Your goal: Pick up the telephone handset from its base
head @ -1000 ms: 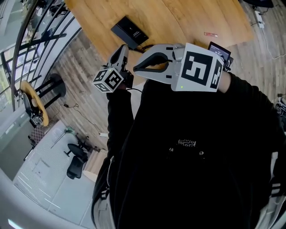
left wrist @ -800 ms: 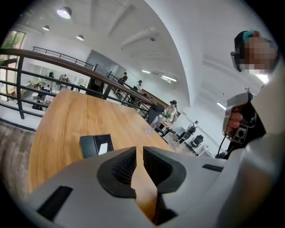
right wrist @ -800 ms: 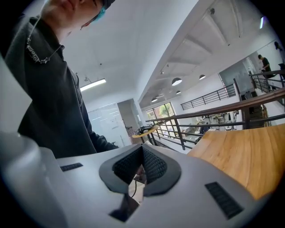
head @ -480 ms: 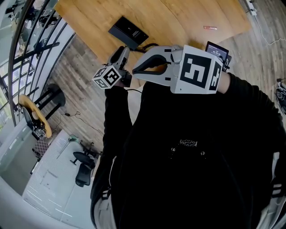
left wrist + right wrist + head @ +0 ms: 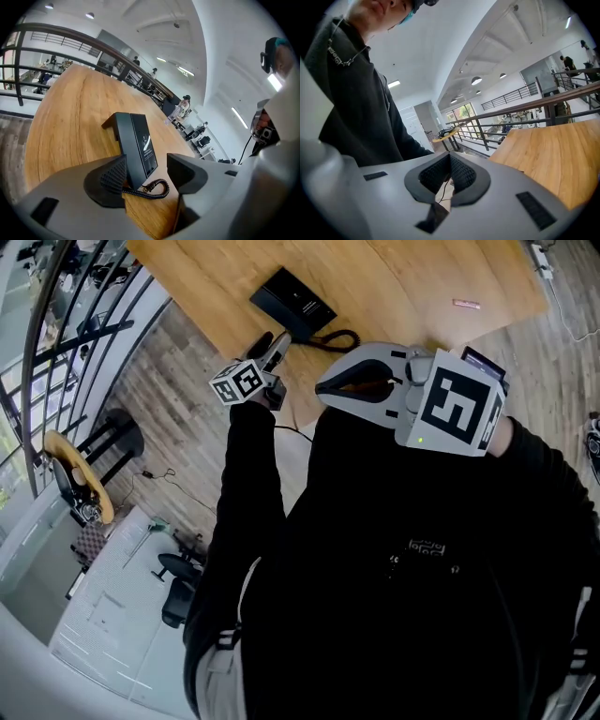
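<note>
The black telephone (image 5: 298, 304) lies near the wooden table's (image 5: 403, 277) near edge, its coiled cord (image 5: 339, 339) curling off the near end. In the left gripper view the handset (image 5: 123, 138) rests on the left side of the base (image 5: 146, 145). My left gripper (image 5: 274, 348) hovers just short of the phone. Its jaws are opening, and the phone shows through the gap (image 5: 147, 172) untouched. My right gripper (image 5: 325, 388) is held close to the person's chest. Its pads (image 5: 457, 174) are shut together on nothing.
A small pink item (image 5: 466, 305) lies on the table at the far right. A black railing (image 5: 80, 329) runs along the left, with a lower floor and chairs beyond it. The person's dark torso (image 5: 412, 568) fills the foreground. Distant people stand past the table's far end (image 5: 183, 105).
My left gripper has dropped and reached toward the phone, and its jaws have opened from shut. The right gripper has shifted slightly and stays shut.
</note>
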`<action>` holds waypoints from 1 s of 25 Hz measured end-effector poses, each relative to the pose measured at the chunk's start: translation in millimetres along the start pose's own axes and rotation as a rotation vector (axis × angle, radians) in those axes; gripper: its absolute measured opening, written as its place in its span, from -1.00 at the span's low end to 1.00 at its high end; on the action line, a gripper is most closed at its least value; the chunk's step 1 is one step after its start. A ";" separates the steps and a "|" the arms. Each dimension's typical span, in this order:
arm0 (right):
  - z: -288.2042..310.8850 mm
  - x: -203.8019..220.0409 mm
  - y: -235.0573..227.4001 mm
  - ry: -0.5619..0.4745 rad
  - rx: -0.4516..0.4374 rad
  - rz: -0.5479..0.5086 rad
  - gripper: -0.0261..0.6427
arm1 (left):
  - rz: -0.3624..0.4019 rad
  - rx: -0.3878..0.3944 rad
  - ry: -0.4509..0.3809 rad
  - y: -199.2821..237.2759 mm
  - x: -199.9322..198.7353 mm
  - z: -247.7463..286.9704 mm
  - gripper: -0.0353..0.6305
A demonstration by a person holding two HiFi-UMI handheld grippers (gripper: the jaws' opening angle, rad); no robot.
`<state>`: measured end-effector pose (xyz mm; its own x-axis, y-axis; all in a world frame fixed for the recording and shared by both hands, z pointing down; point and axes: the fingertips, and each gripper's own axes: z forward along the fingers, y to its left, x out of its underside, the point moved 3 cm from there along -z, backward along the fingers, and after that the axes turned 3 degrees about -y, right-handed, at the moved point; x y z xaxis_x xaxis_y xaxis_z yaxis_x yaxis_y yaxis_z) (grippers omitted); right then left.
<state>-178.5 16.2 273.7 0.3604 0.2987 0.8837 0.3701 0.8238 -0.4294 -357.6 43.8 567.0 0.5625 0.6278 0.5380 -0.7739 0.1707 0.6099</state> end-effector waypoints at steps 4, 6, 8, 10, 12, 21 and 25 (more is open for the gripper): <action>-0.5 3.9 -4.0 0.005 0.026 0.025 -0.87 | -0.037 0.028 -0.011 4.3 -5.7 11.2 -0.06; -1.0 5.7 -5.5 0.004 0.036 0.033 -0.87 | -0.041 0.044 0.008 5.9 -4.1 19.8 -0.05; -3.0 8.0 -7.3 0.003 0.051 0.040 -0.87 | -0.040 0.031 0.033 11.1 -0.3 26.4 -0.05; -8.4 9.3 -11.0 -0.003 0.079 0.044 -0.87 | -0.042 -0.003 0.053 15.8 1.4 31.8 -0.05; -11.2 10.4 -14.1 -0.014 0.103 0.060 -0.87 | -0.052 -0.005 0.057 16.7 -0.1 36.0 -0.05; -14.7 14.9 -19.1 -0.042 0.147 0.100 -0.87 | -0.096 -0.039 0.069 42.2 1.4 39.9 -0.05; -19.4 17.8 -18.0 -0.046 0.155 0.109 -0.87 | -0.158 0.000 0.041 43.4 0.6 40.8 -0.05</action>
<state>-162.1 -2.7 293.5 0.3499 0.4088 0.8429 0.1934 0.8489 -0.4919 -378.9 20.6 617.5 0.6651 0.6235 0.4110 -0.6765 0.2699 0.6853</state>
